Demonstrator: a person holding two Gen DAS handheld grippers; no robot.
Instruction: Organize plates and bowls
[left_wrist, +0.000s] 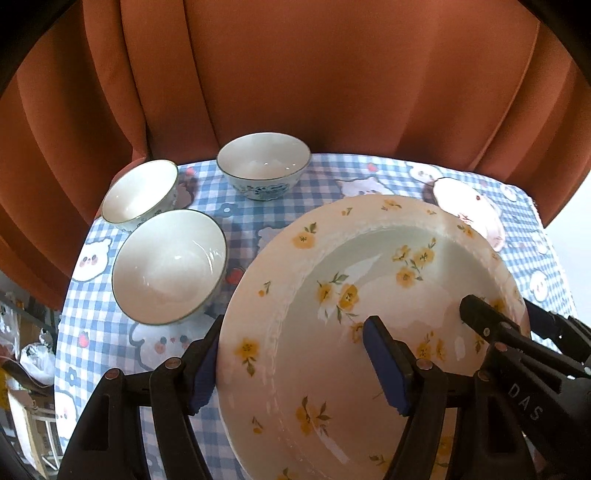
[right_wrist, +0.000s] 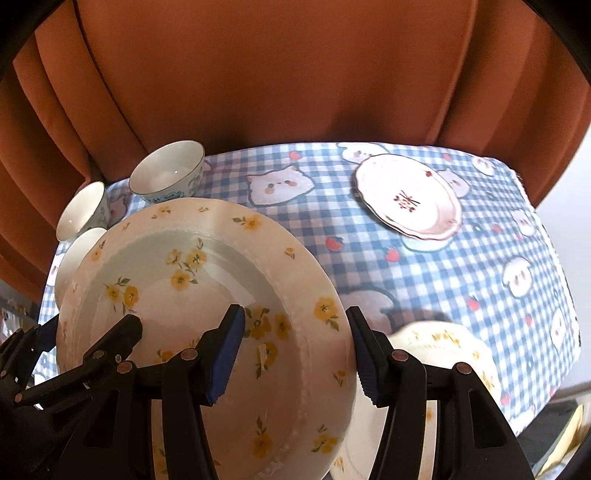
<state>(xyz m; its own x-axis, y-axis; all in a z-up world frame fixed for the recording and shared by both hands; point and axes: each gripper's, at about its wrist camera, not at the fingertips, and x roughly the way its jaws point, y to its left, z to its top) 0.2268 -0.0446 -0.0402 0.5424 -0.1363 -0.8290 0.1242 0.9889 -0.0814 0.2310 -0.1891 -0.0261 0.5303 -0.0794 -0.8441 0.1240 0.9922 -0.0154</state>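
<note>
Across the whole far side: curtain: a rust-orange curtain (left_wrist: 295, 74) hangs in folds behind the table.
Table: a blue-and-white checked tablecloth (right_wrist: 424, 280) printed with cartoon cats and strawberries covers the top.
Large plate: a cream plate with yellow flowers (left_wrist: 369, 295) sits lifted off the cloth, tilted, in the near middle, held at both sides.
Left gripper: the left gripper (left_wrist: 299, 369) straddles the plate's left rim, one blue pad under the outer edge and one inside the well; the pads appear to clamp the rim.
Right gripper: the right gripper (right_wrist: 299, 354) straddles the plate's right rim the same way, one pad inside the well, the other outside the edge, clamping it.
Second flowered plate: another cream plate with yellow flowers (right_wrist: 454, 354) lies on the cloth at near right, partly hidden under the lifted one.
Scalloped plate: a white plate with a wavy dark rim and a small red motif (right_wrist: 410, 195) rests flat at far right, well apart from the held plate.
Near bowl: a white bowl with a dark rim (left_wrist: 170, 266) stands upright on the left, just beside the lifted plate's rim.
Far-left bowl: a similar bowl (left_wrist: 142, 192) stands behind it, near the table's left edge.
Far-middle bowl: a bowl with blue patterning outside (left_wrist: 264, 164) stands upright at the far edge.
</note>
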